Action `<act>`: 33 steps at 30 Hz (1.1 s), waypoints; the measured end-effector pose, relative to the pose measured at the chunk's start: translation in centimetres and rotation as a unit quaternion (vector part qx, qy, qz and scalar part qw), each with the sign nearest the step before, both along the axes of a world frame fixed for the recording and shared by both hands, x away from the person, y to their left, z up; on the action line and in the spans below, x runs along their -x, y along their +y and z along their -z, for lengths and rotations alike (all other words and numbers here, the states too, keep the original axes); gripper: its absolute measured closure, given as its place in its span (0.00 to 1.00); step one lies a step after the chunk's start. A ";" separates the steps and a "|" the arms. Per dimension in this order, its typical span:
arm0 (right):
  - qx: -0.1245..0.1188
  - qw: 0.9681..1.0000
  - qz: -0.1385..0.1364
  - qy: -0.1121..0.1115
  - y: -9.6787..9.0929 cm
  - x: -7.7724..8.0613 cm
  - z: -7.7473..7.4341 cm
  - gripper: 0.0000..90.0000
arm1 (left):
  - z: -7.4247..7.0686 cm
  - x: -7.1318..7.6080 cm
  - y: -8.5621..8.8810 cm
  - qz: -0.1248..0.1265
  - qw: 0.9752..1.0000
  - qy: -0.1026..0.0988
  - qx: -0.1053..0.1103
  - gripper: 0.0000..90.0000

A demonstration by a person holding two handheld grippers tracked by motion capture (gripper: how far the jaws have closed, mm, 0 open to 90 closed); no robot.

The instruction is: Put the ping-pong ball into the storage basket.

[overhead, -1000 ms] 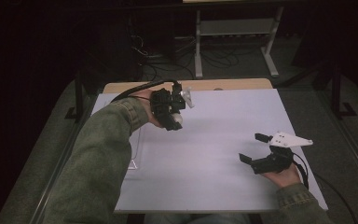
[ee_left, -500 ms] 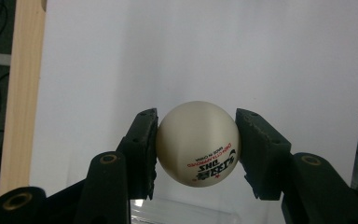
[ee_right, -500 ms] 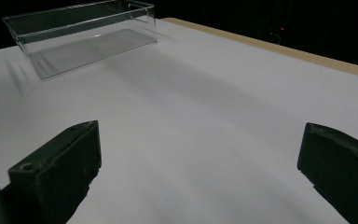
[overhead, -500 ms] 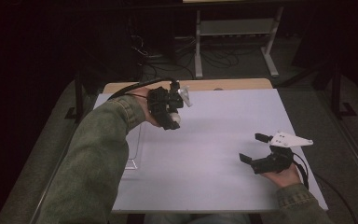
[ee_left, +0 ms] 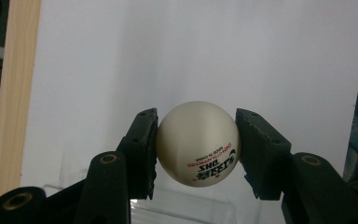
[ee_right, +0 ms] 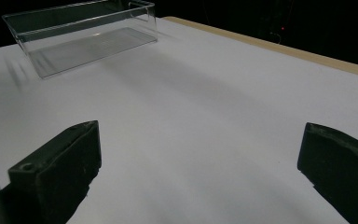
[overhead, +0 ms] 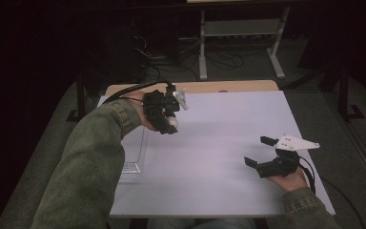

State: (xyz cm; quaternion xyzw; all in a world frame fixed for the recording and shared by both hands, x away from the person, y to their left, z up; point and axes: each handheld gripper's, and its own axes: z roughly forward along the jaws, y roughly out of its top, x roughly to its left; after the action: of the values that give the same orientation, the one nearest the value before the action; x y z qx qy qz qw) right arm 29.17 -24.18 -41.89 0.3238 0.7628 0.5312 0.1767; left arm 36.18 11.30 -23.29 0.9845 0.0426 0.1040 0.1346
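A cream table-tennis ball with red and black print sits clamped between the black jaws of my left gripper. In the high view that gripper hangs above the white table's far left part, the ball showing at its tip. A clear plastic tray stands on the table's left side, its near wall partly behind the left sleeve. My right gripper rests low at the right, jaws wide apart, and nothing lies between them.
The white table top has a wooden strip along its far edge. Beyond it are dark floor, cables and a white metal stand. The left forearm in a green sleeve crosses the table's left side.
The left gripper has shifted slightly with the ball still in its jaws. The right gripper has stayed where it was.
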 end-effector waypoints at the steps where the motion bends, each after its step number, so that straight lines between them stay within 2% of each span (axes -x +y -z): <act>1: 0.002 1.000 0.000 0.000 0.0 0.0 0.0 0.00 | 0.1 0.1 0.3 -0.002 1.000 0.001 0.001 0.56; 16: 0.004 1.000 0.000 0.000 0.1 0.0 0.1 0.00 | 0.0 1.0 3.4 -0.014 1.000 0.001 0.005 0.56; 27: 0.006 1.000 -0.001 0.002 0.2 0.0 0.1 0.00 | -0.2 1.2 4.6 -0.025 1.000 0.003 0.007 0.56; 33: 0.007 1.000 -0.001 0.001 0.2 0.0 0.1 0.00 | 0.2 1.2 5.2 -0.028 1.000 0.008 0.003 0.56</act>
State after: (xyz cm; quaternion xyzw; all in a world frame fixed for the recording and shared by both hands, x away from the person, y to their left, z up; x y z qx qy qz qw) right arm 29.21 -24.03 -41.99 0.3221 0.7668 0.5261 0.1774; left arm 34.96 16.48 -23.49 0.9833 0.0713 0.0995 0.1344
